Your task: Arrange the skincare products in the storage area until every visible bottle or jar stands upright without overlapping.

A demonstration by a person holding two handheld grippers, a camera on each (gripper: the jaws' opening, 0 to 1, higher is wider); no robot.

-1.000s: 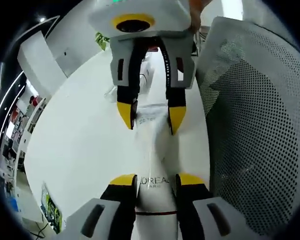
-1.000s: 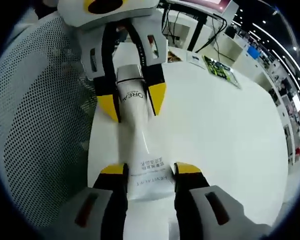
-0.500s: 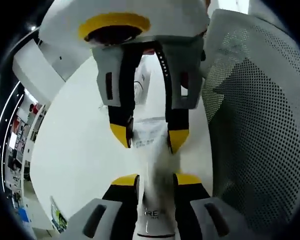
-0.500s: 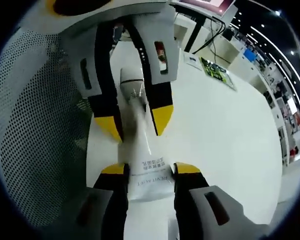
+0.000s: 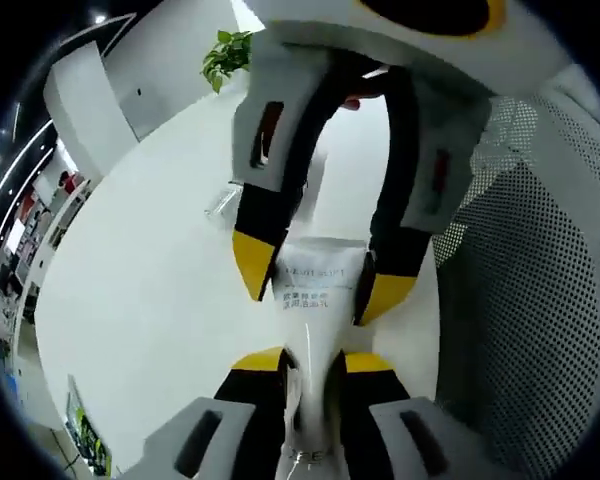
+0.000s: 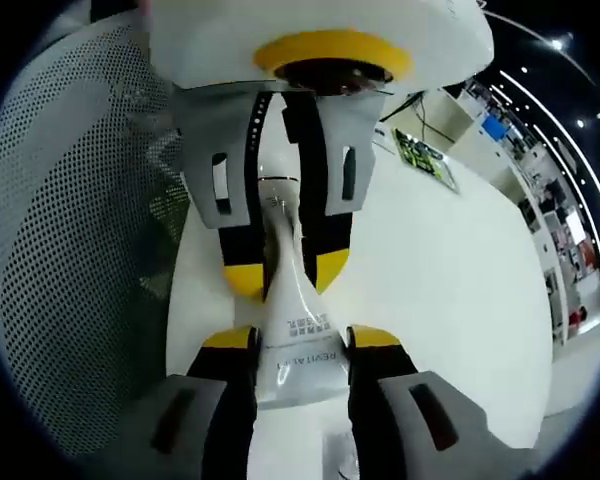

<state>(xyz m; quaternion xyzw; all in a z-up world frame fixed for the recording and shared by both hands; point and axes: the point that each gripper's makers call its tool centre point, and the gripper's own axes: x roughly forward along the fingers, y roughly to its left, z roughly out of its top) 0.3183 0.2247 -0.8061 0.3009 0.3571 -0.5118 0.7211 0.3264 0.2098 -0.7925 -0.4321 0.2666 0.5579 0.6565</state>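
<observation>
Both grippers pinch one white tube (image 5: 315, 300) at frame centre: left gripper (image 5: 308, 365) clamps the cap end, right gripper (image 6: 300, 340) clamps the flat crimped end. White table (image 5: 150, 260) at left, mesh basket (image 5: 540, 300) at right of the left gripper view.

white tube (image 5: 314, 300) with grey print; grippers, left (image 5: 313, 368) and right (image 6: 300, 342), with black jaws, yellow tips, white-grey bodies; white table (image 5: 150, 280); white mesh basket (image 6: 70, 230) dotted with dark holes; green plant (image 5: 225, 55).
</observation>
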